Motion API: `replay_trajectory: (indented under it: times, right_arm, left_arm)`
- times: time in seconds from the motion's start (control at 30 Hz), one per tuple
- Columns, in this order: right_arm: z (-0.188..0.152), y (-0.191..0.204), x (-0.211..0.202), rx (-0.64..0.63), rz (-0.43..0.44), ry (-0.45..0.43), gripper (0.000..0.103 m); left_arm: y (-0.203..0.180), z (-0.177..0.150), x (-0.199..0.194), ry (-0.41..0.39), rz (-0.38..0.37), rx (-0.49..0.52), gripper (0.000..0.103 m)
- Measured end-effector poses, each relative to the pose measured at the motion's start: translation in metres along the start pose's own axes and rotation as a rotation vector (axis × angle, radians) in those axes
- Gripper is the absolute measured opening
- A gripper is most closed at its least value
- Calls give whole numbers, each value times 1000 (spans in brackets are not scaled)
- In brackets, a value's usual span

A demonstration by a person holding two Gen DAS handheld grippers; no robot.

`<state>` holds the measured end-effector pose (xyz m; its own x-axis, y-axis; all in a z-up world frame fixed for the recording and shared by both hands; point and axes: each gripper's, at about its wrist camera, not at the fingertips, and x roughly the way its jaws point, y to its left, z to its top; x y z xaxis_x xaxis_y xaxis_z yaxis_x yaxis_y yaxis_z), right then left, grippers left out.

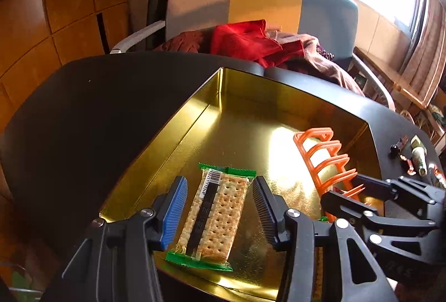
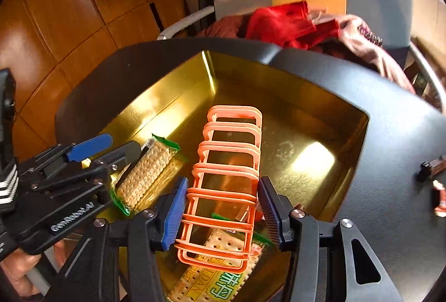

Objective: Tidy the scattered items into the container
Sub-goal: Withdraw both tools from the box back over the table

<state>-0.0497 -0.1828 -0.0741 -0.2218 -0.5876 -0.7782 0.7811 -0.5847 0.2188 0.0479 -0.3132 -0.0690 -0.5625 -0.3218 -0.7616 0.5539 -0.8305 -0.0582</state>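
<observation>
A gold tin [image 1: 181, 118] sits open on the black table [image 1: 83, 106]. Inside it lies a green-edged cracker packet [image 1: 214, 218], flat between the fingers of my left gripper [image 1: 220, 185], which is open with gaps on both sides. An orange plastic rack [image 1: 323, 154] stands tilted in the tin's right half. In the right wrist view my right gripper [image 2: 221, 198] is shut on the orange rack [image 2: 231, 145], both pads against its sides. Beneath the rack lies a second cracker packet [image 2: 214, 282]. The left gripper [image 2: 108, 148] hovers over the first packet [image 2: 147, 173] inside the tin [image 2: 306, 112].
Small loose items lie on the table right of the tin: a little bottle [image 1: 418, 157], a dark piece [image 1: 398, 145] and a red wrapper [image 2: 440, 198]. Behind the table stands a chair piled with red cloth [image 1: 245, 40]. A hand [image 2: 16, 268] holds the left gripper.
</observation>
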Motion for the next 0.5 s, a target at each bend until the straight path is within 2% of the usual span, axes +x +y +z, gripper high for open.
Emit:
replay_trajectory:
  times: [0.3,0.5]
  right_arm:
    - [0,-4,6,54,51,18,54]
    - [-9,-17,-14,128,65,-31,54]
  left_arm:
    - [5,-9,-12,-7,-26,-37,50]
    - [-5,-9,-29,-32,-50,-25,50]
